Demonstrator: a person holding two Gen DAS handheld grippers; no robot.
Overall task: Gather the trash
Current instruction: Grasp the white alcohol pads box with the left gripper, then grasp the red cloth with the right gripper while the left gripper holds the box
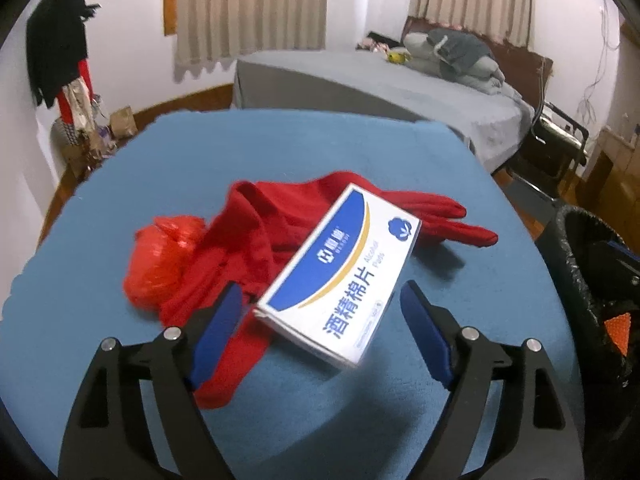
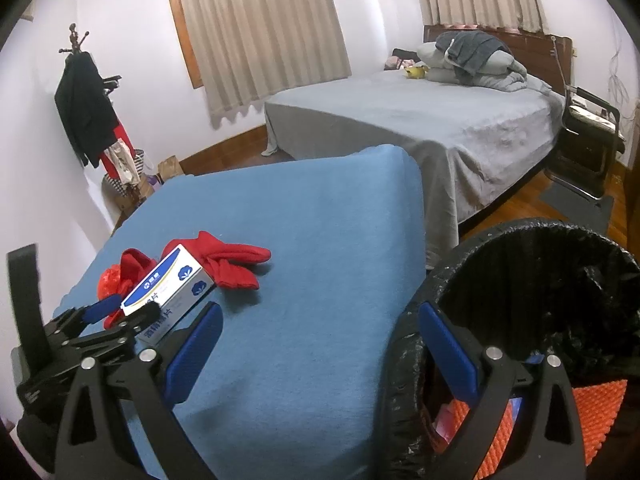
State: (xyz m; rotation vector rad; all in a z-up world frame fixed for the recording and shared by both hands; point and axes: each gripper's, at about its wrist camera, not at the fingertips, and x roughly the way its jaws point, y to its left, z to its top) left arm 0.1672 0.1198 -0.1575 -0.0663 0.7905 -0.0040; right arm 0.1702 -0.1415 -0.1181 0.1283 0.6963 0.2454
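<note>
Red cloth (image 1: 248, 248), one white box (image 1: 340, 276), one red bag (image 1: 160, 264); both hand-held grippers (image 1: 320, 304) (image 2: 320, 328) spread, pinching nothing.

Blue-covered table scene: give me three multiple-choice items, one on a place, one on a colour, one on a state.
1. Where does the white-and-blue cardboard box lie?
A. on the red cloth
B. in the black-lined trash bin
C. on the grey bed

2. What colour is the crumpled plastic bag beside the cloth?
A. green
B. red
C. white

3. How does the left gripper stand?
A. shut on the box
B. shut on the cloth
C. open around the box's near end

Answers: 1 A, the box rests across the cloth; 2 B, it is glossy red; 3 C, gaps show at both pads.
</note>
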